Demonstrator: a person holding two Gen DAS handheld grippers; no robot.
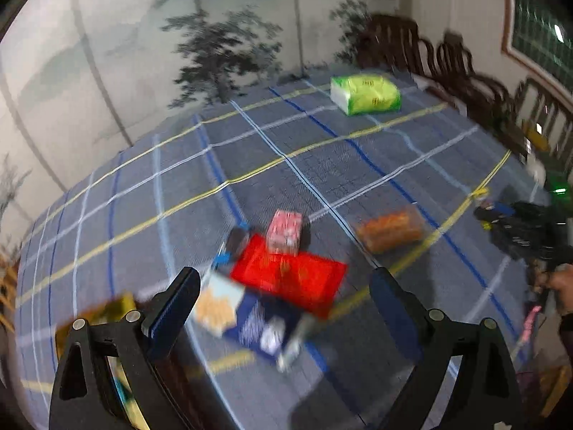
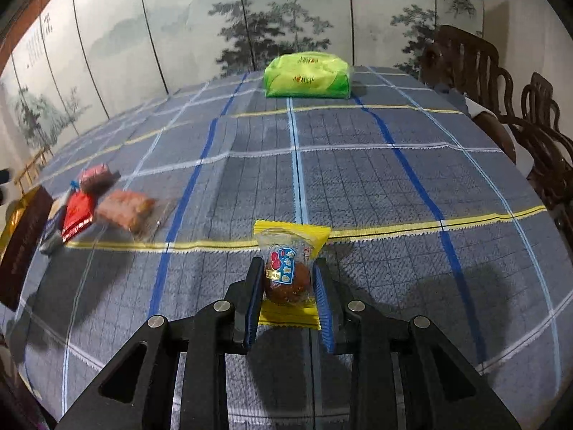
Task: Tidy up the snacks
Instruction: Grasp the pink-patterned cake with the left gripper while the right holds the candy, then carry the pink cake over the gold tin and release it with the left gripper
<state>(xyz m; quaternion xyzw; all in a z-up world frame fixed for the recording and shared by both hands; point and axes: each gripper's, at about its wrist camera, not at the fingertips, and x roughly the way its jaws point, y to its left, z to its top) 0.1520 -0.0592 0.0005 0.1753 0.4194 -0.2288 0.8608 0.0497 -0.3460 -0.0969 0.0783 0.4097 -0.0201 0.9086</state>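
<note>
My right gripper (image 2: 290, 268) is shut on a yellow-edged snack packet (image 2: 288, 268) with a brown cake inside, held just above the blue checked tablecloth (image 2: 358, 186). My left gripper (image 1: 283, 279) is open and empty, hovering over a blurred pile of snacks: a red packet (image 1: 290, 276), a pink packet (image 1: 285, 232), a blue-and-white packet (image 1: 250, 319) and an orange packet (image 1: 390, 229). The same pile shows at the left of the right wrist view, with the red packet (image 2: 77, 215), pink packet (image 2: 95, 175) and orange packet (image 2: 125, 209).
A green tissue pack (image 1: 365, 94) (image 2: 308, 76) lies at the table's far side. A dark brown box (image 2: 25, 243) with a gold edge sits at the left table edge. Dark wooden chairs (image 2: 501, 107) line the right side. The right gripper (image 1: 519, 233) shows at the far right of the left wrist view.
</note>
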